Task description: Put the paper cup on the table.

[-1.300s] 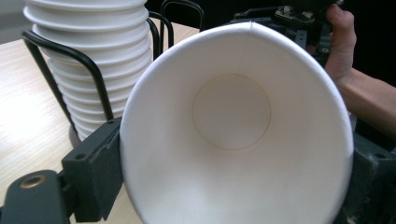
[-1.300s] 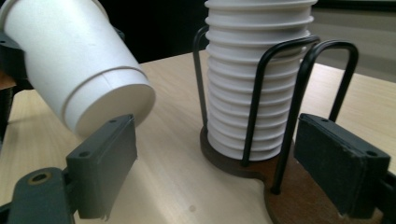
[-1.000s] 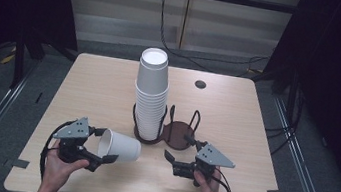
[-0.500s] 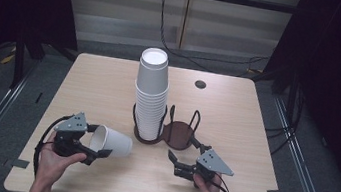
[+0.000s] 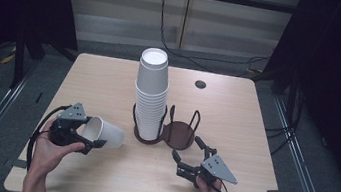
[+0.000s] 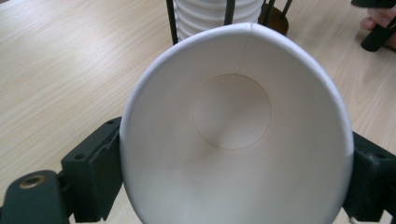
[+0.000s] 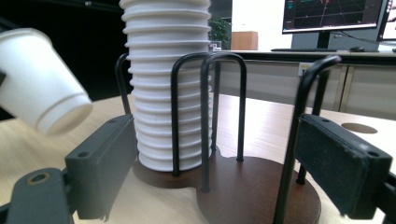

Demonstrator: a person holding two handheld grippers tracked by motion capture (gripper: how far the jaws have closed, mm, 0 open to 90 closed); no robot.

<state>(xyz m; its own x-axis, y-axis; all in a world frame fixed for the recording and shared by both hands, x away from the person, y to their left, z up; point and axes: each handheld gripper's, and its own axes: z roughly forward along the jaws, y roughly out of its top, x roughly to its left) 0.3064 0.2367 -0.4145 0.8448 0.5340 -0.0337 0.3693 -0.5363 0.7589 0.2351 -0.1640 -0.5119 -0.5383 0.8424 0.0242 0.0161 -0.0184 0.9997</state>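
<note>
Jaws of left gripper (image 5: 83,134) still clamp the paper cup (image 5: 105,133), now lower; right gripper (image 5: 189,155) stays open.

Pale wooden table (image 5: 255,123) with a small dark round hole (image 5: 200,84) near its far edge; beyond, black cable (image 5: 166,40) on grey floor (image 5: 114,48), lit monitor (image 7: 334,16) behind.

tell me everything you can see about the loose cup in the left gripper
The cup is plain white, paper by its look, and empty, with a rolled rim and a round base. It lies on its side, clamped across its mouth by the left gripper, base pointing toward the stack in the holder, touching neither.
</note>
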